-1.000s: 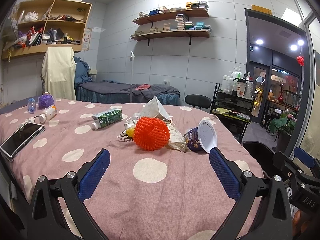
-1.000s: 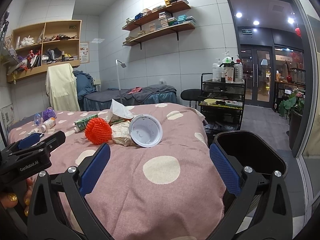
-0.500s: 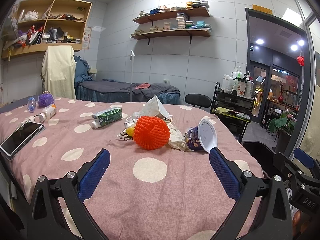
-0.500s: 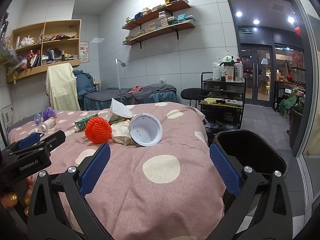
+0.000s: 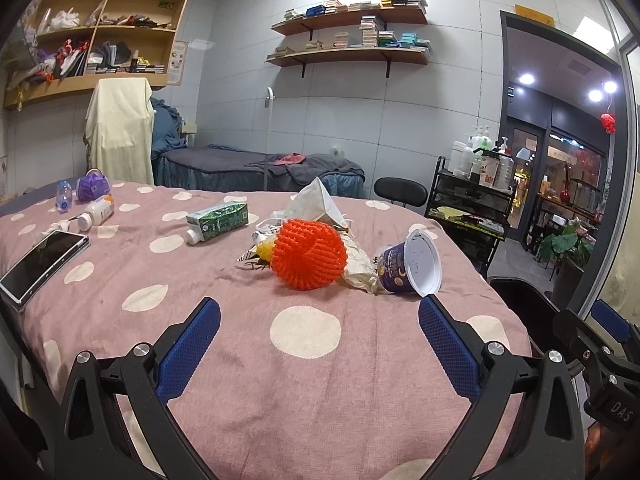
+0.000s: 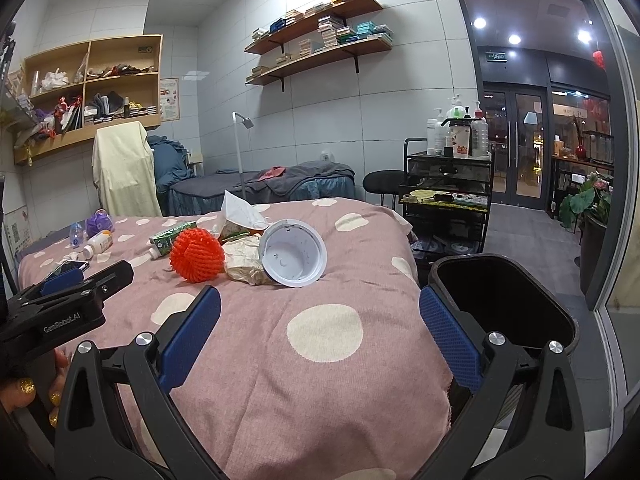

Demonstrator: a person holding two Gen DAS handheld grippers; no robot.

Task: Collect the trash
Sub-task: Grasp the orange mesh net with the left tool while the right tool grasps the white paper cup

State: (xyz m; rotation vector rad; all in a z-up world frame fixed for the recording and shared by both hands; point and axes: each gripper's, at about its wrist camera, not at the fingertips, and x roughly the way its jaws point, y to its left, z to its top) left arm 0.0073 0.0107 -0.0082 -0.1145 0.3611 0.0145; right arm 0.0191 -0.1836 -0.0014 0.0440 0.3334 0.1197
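Observation:
A pile of trash lies on the pink dotted bedspread (image 5: 304,380): an orange foam net ball (image 5: 307,254) (image 6: 197,255), crumpled paper (image 5: 356,266) (image 6: 244,260), a tipped purple cup (image 5: 410,267) with its white inside (image 6: 294,253) facing the right wrist view, a white mask (image 5: 318,204) and a green carton (image 5: 218,220) (image 6: 168,236). My left gripper (image 5: 318,334) is open, short of the pile. My right gripper (image 6: 319,328) is open too, nearer the bed's end. A black bin (image 6: 504,304) (image 5: 520,300) stands off the bed's right side.
A phone (image 5: 42,266), a white bottle (image 5: 96,212), a small clear bottle (image 5: 63,198) and a purple pouch (image 5: 93,186) lie at the bed's left. A black cart (image 6: 446,200) with bottles and a stool (image 6: 384,182) stand beyond the bed.

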